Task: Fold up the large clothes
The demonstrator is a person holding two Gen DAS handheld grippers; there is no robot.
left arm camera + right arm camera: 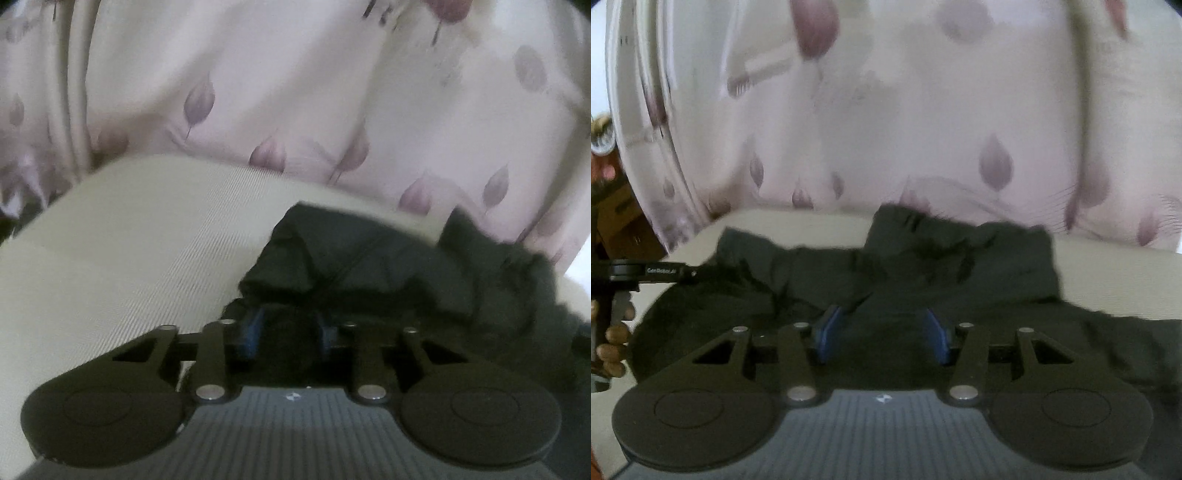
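A dark grey garment lies crumpled on a cream ribbed surface. In the left wrist view the garment bunches up right in front of my left gripper, whose blue pads are closed on a fold of the cloth. My right gripper is open, its blue pads wide apart just above the flat cloth, holding nothing. The left gripper's body and the hand holding it show at the left edge of the right wrist view.
A pale pink curtain with mauve leaf prints hangs close behind the cream surface and also shows in the right wrist view. Brown furniture stands at the far left.
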